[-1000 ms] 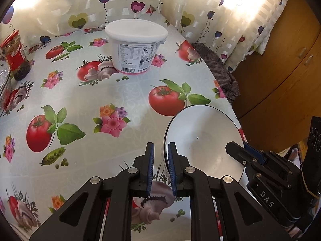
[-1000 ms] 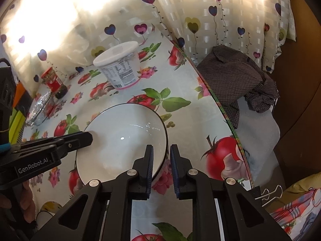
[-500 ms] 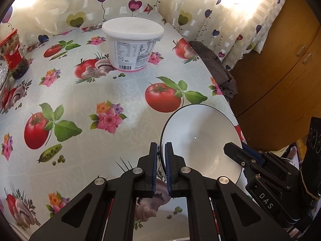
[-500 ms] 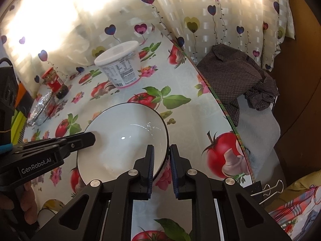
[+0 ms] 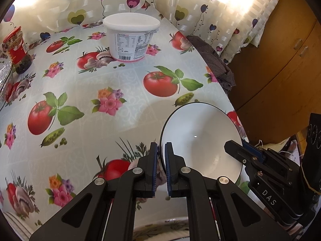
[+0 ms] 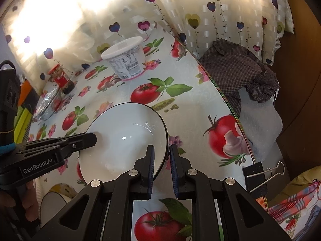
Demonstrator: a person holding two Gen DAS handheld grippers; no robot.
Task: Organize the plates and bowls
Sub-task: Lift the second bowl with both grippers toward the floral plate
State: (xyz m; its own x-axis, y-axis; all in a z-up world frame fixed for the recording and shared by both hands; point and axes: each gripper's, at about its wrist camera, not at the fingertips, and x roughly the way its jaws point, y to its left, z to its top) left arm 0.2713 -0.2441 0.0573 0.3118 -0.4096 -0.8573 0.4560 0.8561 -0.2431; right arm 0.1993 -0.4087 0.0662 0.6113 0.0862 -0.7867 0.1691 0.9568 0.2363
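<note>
A white bowl with a thin black rim [image 5: 200, 136] [image 6: 124, 136] is held over the near right part of the table. My left gripper [image 5: 161, 150] is shut on its left rim. My right gripper [image 6: 162, 152] straddles the bowl's right rim with its fingers a little apart around it. Each gripper shows in the other's view: the right one [image 5: 260, 160] at the bowl's far side, the left one [image 6: 60, 146] reaching in from the left. Another dish's rim [image 5: 160, 225] shows below my left gripper.
A white lidded tub [image 5: 131, 36] stands at the back of the tomato-print table [image 5: 80, 92]. A red-labelled jar [image 5: 16, 50] and a foil-covered dish [image 6: 46, 104] sit at the left. A dark cloth [image 6: 240, 74] lies off the right edge. A binder clip [image 6: 258, 176] grips the table edge.
My left gripper has closed on the bowl's rim. The bowl has lifted and shifted slightly. My right gripper's fingers have opened a little around the rim.
</note>
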